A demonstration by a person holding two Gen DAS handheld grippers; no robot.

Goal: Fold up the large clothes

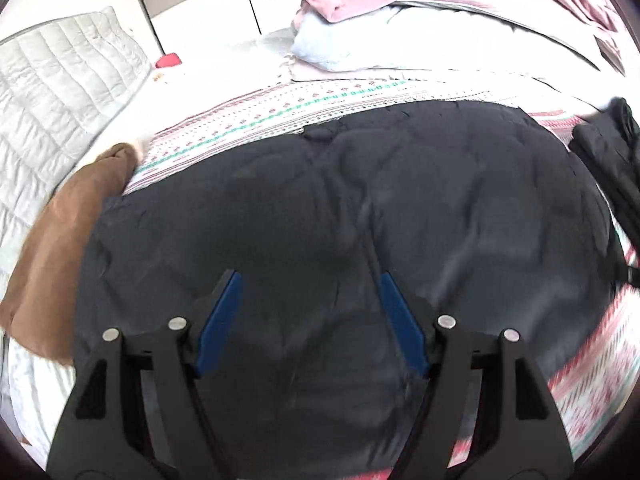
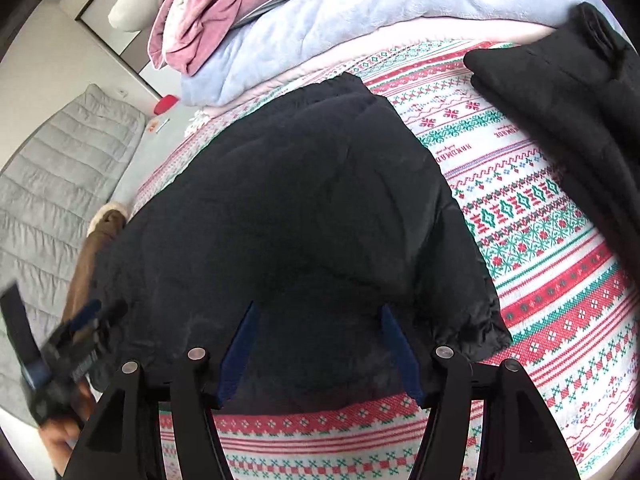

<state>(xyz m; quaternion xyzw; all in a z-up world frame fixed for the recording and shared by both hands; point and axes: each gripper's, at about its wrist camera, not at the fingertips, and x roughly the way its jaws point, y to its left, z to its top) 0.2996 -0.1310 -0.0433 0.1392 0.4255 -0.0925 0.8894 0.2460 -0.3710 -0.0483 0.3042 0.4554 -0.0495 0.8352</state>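
Hovering just above the near part of the dark navy padded jacket [image 1: 340, 208], the left claw [image 1: 310, 280] has its blue-padded fingers [image 1: 218, 320] spread wide with nothing between them; only the jacket's puffy fabric lies beneath. The right claw [image 2: 316, 312] likewise stands spread and empty over the jacket's near hem, where the red, green and white knit-patterned blanket [image 2: 540, 240] on the bed shows below the dark cloth. At the left edge of the right wrist view, the left claw appears blurred beside the jacket, with a person's hand [image 2: 60, 436] on its handle.

The jacket lies flat and folded narrow on the blanket, reaching away from both claws toward the far side of the bed. A brown garment with pale trim [image 1: 60, 256] lies against its left edge. To the right, apart from the jacket, rests a black folded garment [image 2: 568, 120].

Farther off, a pale blue fleece blanket [image 2: 320, 40] carries a crumpled pink cloth [image 2: 208, 12]. On the floor beyond lie a grey quilted mat [image 2: 60, 184] and a small red object [image 2: 165, 104].
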